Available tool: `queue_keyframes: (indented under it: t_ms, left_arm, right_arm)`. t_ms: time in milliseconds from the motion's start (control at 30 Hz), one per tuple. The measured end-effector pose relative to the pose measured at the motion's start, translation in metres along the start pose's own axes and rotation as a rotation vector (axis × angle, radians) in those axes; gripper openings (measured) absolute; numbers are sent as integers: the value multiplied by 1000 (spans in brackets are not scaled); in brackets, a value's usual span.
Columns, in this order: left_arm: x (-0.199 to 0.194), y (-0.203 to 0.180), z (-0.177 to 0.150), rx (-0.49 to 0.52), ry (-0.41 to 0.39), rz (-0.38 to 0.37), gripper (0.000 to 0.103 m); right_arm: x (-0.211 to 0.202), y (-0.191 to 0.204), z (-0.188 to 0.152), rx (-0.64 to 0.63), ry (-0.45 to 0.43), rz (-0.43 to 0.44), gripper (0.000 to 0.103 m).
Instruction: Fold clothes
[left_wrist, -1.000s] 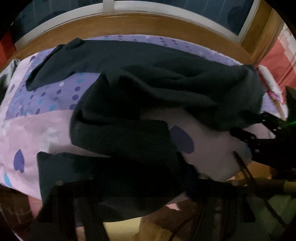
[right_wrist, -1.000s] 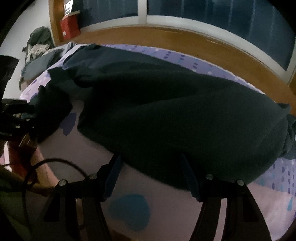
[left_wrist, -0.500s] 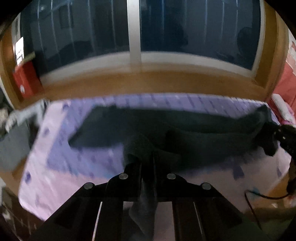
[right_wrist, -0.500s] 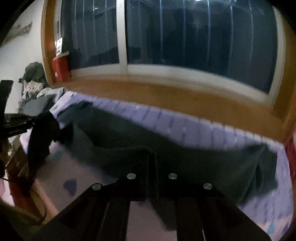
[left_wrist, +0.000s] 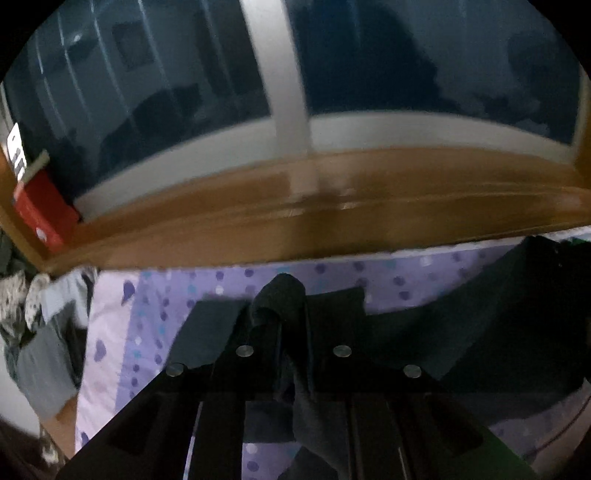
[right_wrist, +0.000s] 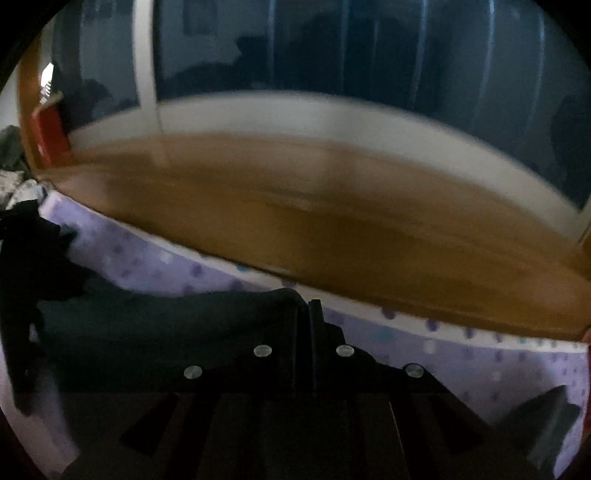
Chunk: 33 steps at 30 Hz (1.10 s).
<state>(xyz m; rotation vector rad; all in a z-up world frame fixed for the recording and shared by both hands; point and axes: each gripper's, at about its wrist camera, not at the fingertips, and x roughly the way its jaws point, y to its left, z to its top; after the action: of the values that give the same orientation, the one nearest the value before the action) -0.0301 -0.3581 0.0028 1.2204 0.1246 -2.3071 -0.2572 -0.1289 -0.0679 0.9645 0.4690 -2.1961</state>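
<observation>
Both grippers, left and right, are clamped on the dark garment, lifted over the bed sheet. Next, I think: lay the edge flat, matching both corners.

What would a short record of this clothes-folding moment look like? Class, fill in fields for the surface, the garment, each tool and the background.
surface: bed sheet, lilac with purple dots
garment: dark garment, spread across the sheet
left tool: shut on a bunched fold of the dark garment
right tool: shut on the dark garment's edge
background: wooden ledge under a dark window; red box on the ledge
image quality: dim, motion-blurred
</observation>
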Motion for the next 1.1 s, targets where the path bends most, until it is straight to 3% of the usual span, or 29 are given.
queue_keyframes:
  t_ms: [133, 267, 433, 467, 500, 567, 767, 933, 1067, 1100]
  left_arm:
    - [4, 9, -17, -67, 39, -24, 19]
    - [-26, 22, -39, -82, 29, -47, 27]
    - [-55, 30, -66, -40, 15, -115, 53]
    - [-60, 32, -71, -31, 13, -131, 53]
    - [-60, 31, -76, -19, 17, -179, 53]
    - [-57, 27, -82, 19, 36, -274, 53]
    - [-33, 11, -88, 132, 59, -373, 53]
    - [1, 12, -80, 117, 93, -369, 53]
    - [17, 18, -79, 83, 109, -482, 51]
    - [17, 19, -78, 81, 108, -504, 41]
  right_arm:
    - [25, -5, -8, 29, 64, 17, 4]
    - [24, -16, -7, 84, 72, 45, 14]
    - [-18, -14, -7, 102, 7, 21, 19]
    - [-31, -11, -8, 92, -15, 5, 31]
    - [-45, -4, -10, 76, -30, -2, 51]
    - [-71, 15, -22, 62, -41, 26, 68]
    - [-103, 95, -63, 31, -20, 142, 68]
    - [-99, 157, -78, -77, 2, 70, 68]
    - [-83, 172, -68, -86, 25, 17, 68]
    - [-76, 170, -64, -72, 39, 12, 64]
